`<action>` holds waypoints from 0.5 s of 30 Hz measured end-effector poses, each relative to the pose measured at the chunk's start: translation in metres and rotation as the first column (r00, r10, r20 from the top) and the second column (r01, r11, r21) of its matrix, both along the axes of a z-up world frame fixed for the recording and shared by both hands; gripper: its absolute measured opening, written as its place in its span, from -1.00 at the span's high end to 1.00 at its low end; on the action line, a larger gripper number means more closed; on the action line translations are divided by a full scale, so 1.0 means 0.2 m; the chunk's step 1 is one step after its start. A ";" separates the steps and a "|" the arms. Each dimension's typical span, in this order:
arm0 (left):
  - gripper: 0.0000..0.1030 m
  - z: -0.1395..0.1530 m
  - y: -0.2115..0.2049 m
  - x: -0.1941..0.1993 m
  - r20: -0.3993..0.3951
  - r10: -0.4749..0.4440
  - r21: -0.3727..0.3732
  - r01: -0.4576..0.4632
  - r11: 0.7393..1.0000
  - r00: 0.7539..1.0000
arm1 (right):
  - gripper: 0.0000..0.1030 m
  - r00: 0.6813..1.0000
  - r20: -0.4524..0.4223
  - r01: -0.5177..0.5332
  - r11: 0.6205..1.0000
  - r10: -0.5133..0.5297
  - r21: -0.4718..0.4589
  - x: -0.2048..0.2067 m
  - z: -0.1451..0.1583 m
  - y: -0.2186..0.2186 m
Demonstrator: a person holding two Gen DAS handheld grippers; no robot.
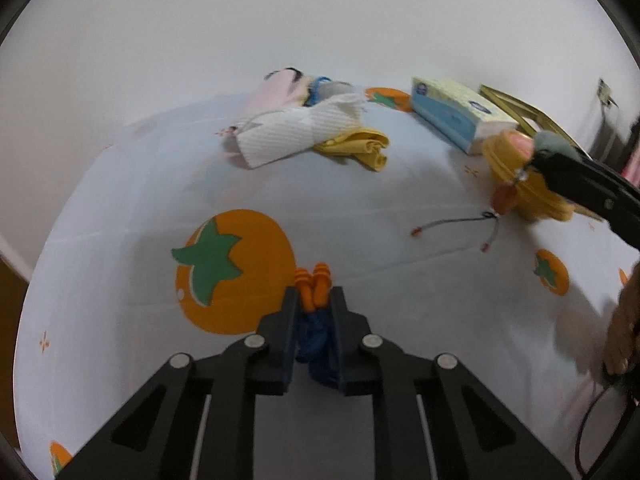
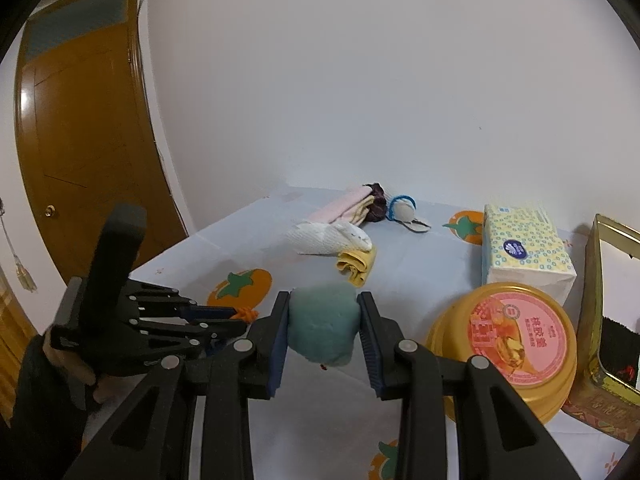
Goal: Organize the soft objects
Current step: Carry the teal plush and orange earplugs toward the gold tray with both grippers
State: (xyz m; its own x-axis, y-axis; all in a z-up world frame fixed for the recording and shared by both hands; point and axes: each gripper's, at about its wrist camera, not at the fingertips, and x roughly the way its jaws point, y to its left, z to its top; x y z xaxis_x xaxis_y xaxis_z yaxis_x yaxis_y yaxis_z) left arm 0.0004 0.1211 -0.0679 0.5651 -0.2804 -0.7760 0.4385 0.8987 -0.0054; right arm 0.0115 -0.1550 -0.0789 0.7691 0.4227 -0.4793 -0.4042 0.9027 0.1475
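While the right gripper (image 2: 323, 330) pinches a teal fuzzy ball (image 2: 323, 326) squarely between its two jaws at the lower centre of the right wrist view, the left gripper (image 1: 314, 300) is clamped on a pair of orange earplugs (image 1: 314, 286) whose ribbed tips poke out past the fingertips, low in the left wrist frame over the tomato-print tablecloth (image 1: 360, 184). A gold tin (image 2: 516, 344) sits lower right, just beside the ball.
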 end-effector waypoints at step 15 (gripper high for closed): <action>0.75 0.20 0.07 -0.09 0.114 0.179 -0.293 -0.139 0.946 0.977 | 0.31 0.998 0.056 -0.042 0.997 0.038 0.071 -0.09 0.11 -0.11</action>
